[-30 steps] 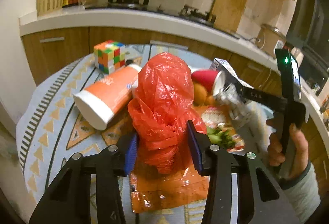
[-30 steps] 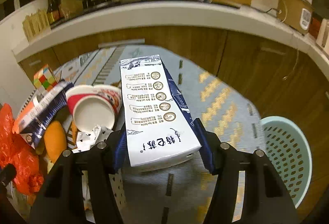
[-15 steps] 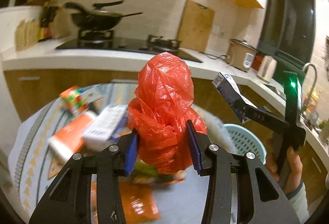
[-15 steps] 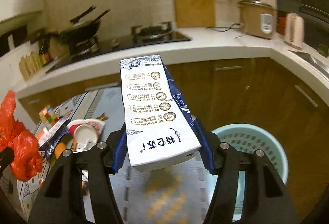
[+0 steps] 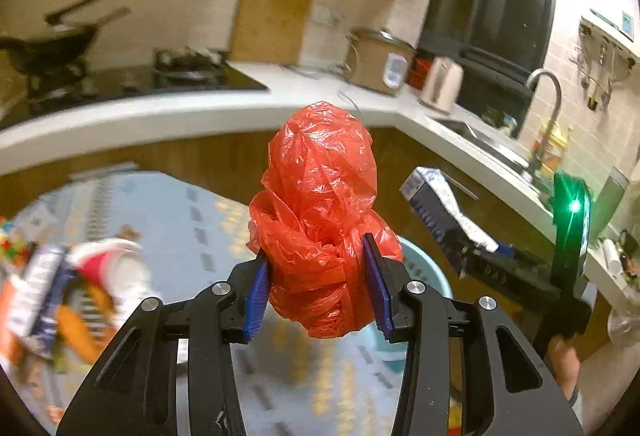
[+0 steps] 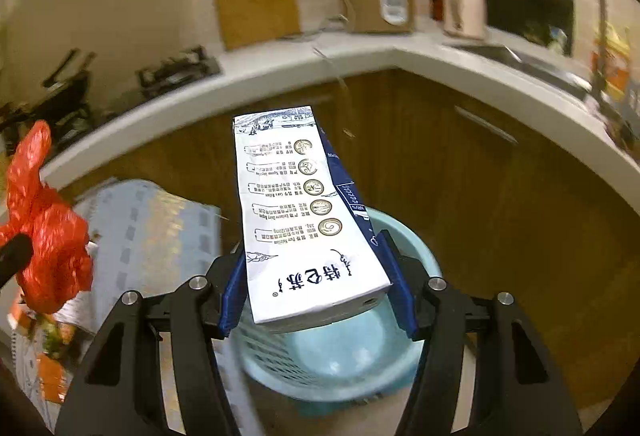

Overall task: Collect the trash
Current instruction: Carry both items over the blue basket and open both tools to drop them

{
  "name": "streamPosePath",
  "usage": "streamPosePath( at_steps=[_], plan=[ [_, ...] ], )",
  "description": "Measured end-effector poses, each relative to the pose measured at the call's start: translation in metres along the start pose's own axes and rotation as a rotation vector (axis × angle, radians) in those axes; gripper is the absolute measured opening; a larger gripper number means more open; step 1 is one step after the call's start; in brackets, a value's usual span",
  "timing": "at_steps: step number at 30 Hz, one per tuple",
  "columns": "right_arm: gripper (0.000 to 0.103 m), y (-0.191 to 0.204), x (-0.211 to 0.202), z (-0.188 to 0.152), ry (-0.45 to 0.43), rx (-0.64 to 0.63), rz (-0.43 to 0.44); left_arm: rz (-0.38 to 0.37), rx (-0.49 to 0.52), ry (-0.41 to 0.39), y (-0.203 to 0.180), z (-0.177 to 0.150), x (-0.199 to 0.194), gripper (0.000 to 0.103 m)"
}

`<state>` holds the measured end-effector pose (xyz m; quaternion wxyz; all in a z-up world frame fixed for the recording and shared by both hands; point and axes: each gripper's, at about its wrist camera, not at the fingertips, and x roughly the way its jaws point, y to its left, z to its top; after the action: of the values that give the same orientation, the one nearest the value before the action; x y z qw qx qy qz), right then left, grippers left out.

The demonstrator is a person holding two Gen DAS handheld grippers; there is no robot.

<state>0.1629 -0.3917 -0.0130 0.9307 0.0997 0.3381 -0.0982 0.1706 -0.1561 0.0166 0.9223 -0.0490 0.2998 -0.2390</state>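
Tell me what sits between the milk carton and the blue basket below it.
Nothing: in the right wrist view the milk carton, gripped by the right tool, hangs over the blue basket with only open air between them.

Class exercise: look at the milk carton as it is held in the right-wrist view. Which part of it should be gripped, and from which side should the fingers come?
Grip the milk carton across its two narrow long sides near the base end, coming in from behind that end along its length, as the right gripper does now. The sides there are flat and parallel, so each pad seats squarely, and the long body juts forward over the blue basket.
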Motion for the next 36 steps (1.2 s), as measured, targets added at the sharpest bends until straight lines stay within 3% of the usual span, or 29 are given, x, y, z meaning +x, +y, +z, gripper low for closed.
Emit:
streamPosePath(
  at_steps=[9, 13, 20, 22, 24, 26, 36],
  plan=[
    [0.056, -0.047, 0.042, -0.040, 0.195, 0.046, -0.120, -0.121, 0.010, 0.260, -0.032, -0.034, 0.097, 0.041],
    [0.056, -0.051, 0.053, -0.056, 0.260, 0.030, -0.149, -0.117, 0.009, 0.333, -0.038, -0.050, 0.122, 0.041],
    [0.056, -0.050, 0.063, -0.066, 0.304, 0.011, -0.166, -0.099, 0.031, 0.377, -0.047, -0.059, 0.143, 0.049],
    [0.056, -0.051, 0.063, -0.067, 0.312, 0.015, -0.159, -0.091, 0.020, 0.383, -0.043, -0.061, 0.143, 0.054],
    [0.057, -0.052, 0.068, -0.066, 0.321, 0.025, -0.149, -0.091, 0.009, 0.391, -0.040, -0.061, 0.145, 0.066],
    [0.057, -0.053, 0.067, -0.065, 0.319, 0.033, -0.144, -0.092, -0.002, 0.380, -0.039, -0.061, 0.145, 0.069],
    [0.060, -0.056, 0.060, -0.064, 0.317, 0.066, -0.124, -0.095, -0.022, 0.337, -0.025, -0.057, 0.120, 0.072]
  ],
)
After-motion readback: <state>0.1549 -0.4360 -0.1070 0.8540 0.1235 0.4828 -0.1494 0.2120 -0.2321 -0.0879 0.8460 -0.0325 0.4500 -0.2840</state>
